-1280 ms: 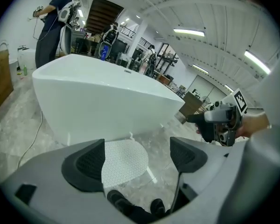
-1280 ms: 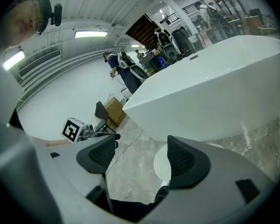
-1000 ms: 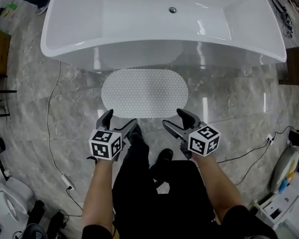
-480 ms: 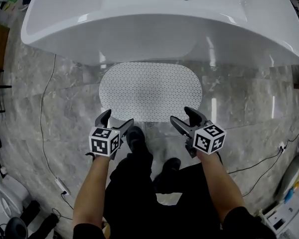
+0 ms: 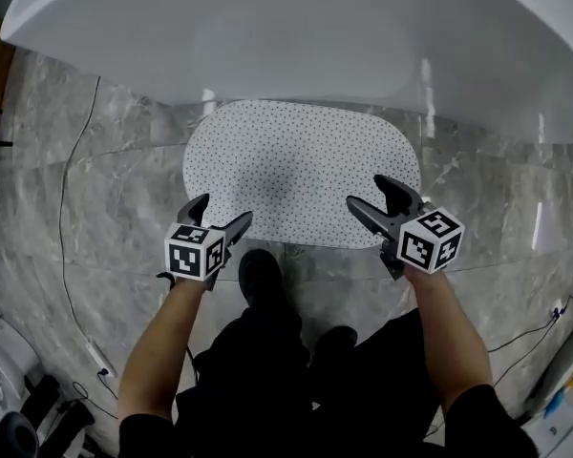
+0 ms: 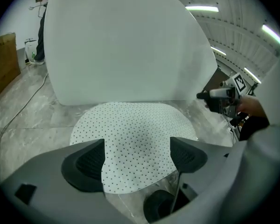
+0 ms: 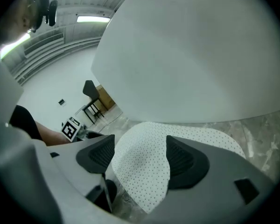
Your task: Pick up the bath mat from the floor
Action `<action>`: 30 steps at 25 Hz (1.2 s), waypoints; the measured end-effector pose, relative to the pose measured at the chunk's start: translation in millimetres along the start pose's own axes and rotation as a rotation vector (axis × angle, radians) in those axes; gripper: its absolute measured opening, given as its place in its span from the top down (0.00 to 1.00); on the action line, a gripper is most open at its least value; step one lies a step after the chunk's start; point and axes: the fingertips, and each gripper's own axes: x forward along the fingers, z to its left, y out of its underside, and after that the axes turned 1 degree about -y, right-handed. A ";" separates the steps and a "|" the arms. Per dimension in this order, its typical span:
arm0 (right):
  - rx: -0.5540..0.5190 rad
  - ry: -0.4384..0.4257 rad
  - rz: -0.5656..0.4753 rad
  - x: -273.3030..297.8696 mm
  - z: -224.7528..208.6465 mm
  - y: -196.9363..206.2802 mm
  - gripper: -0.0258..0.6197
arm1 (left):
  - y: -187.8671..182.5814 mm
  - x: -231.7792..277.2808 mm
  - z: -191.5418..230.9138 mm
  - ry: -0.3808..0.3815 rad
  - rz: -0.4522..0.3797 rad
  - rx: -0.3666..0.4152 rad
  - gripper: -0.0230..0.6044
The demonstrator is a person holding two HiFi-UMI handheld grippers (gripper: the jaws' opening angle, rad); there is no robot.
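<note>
— Which step was it?
— Approach. Left gripper (image 5: 222,213) and right gripper (image 5: 368,194) hung empty, jaws apart, over the mat (image 5: 301,165), flat on the floor (image 5: 105,194) mid-frame.
— Next?
— Likely lowering to clamp its near edge.

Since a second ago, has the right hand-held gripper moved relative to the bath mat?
Yes. The right hand-held gripper has advanced toward the bathtub. Its open jaws now reach over the near edge of the bath mat, where earlier they stopped about at it.
</note>
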 end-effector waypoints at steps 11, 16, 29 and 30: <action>-0.019 -0.003 0.014 30.2 -36.8 0.4 0.37 | 21.8 38.6 38.4 -0.056 0.054 0.067 0.24; -0.088 0.067 0.173 38.7 -72.6 45.3 0.34 | 32.4 55.9 47.8 -0.052 0.139 0.162 0.24; -0.128 0.311 0.441 39.5 -166.2 129.4 0.33 | 43.1 98.7 85.4 -0.059 0.219 0.231 0.24; -0.128 0.332 0.445 39.0 -171.9 130.4 0.32 | 44.8 100.4 90.1 -0.066 0.228 0.235 0.24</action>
